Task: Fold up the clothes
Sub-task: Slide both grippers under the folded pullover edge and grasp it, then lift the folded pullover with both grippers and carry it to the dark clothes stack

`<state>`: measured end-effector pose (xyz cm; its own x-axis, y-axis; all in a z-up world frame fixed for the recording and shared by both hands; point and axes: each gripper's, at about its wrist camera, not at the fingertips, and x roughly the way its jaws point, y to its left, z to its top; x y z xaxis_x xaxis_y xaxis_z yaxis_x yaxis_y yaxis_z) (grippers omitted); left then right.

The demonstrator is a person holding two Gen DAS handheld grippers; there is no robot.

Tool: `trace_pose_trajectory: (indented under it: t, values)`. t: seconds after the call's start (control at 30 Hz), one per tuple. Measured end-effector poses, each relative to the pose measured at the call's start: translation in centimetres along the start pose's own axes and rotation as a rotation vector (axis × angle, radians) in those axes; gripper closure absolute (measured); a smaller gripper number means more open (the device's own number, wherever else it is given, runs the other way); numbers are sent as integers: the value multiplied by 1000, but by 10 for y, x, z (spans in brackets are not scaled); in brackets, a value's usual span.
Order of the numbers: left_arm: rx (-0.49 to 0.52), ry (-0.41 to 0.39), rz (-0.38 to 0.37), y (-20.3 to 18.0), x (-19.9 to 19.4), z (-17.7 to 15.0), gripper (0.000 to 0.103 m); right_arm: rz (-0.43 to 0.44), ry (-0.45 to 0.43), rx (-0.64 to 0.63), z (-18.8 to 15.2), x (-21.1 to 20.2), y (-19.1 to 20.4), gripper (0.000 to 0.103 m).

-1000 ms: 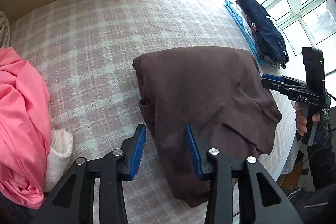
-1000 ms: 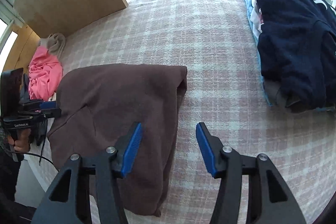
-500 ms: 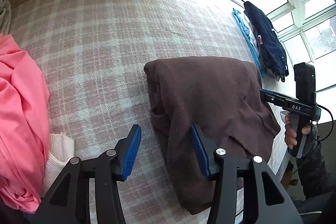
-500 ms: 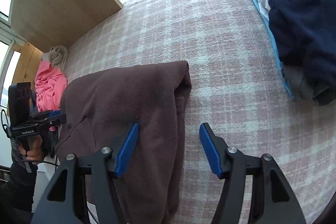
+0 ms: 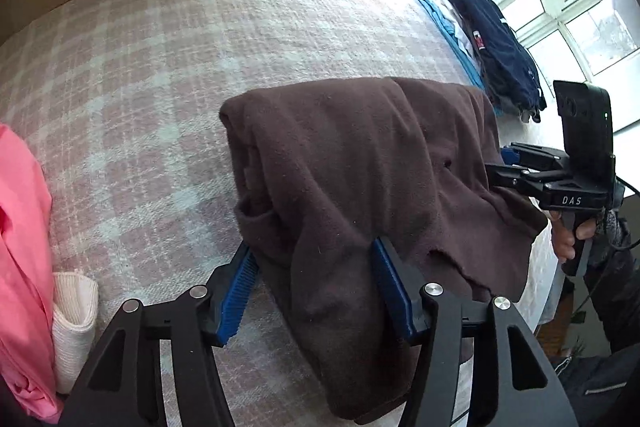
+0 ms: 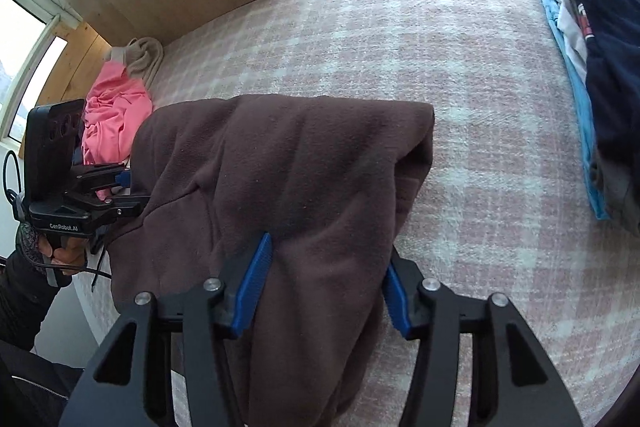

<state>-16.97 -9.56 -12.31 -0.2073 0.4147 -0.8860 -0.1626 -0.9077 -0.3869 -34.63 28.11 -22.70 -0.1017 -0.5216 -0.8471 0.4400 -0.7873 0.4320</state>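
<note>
The pink heap (image 5: pixel 22 267) lies at the left end of the bed (image 5: pixel 160 67), the navy pile (image 5: pixel 496 43) at the far right edge, and the brown garment (image 5: pixel 360 179), part-folded, sits between them at the near edge, its lower end hanging over. The left gripper (image 5: pixel 316 291) straddles its near left side, jaws opening, cloth between them but not clearly pinched. The right gripper (image 6: pixel 324 283) straddles the near right side, jaws closing on a thick fold. Risk: one side lifts alone (the layers look loose), skewing the fold or dragging the garment off the edge.
</note>
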Motion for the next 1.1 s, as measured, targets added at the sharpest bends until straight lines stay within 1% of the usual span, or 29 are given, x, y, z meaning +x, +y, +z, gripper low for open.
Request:
trace_pose_trajectory:
  t: [0.07,0.1,0.23,0.3,0.33,0.43,0.47,0.57,0.67,0.8,0.9,1.03,1.1]
  values:
    - [0,-6,10,-3,1,1,53,1,3,0,0,1,1,57]
    - [5,-13,13,-5,1,1,56,-2,0,-5,0,0,2,61]
    - [-3,-54,14,-11,-2,-1,69,-6,-27,-20,-3,-5,9,69]
    - [-23,-81,-5,-11,-7,-2,73,9,-42,-7,-5,-8,8,75]
    - [-34,-96,-24,-11,-10,-3,75,20,-50,9,-5,-11,7,76]
    - [-66,-139,-91,-10,-23,-5,78,32,-84,18,-8,-22,14,78]
    - [-69,-151,-102,-12,-27,-6,79,34,-101,14,-9,-28,19,79]
    - [-44,-176,-89,-23,-40,-10,79,35,-149,-11,-14,-48,37,80]
    - [-26,-207,-103,-36,-57,-13,80,2,-187,-32,-22,-70,55,80]
    - [40,-272,-113,-64,-87,-12,80,-23,-249,-6,-37,-111,59,80]
    - [83,-299,-131,-93,-102,-3,80,-54,-302,-14,-45,-150,57,80]
    - [159,-335,-124,-145,-112,18,80,-110,-348,-31,-46,-200,38,80]
    - [205,-363,-102,-175,-115,31,80,-137,-368,-43,-43,-223,24,80]
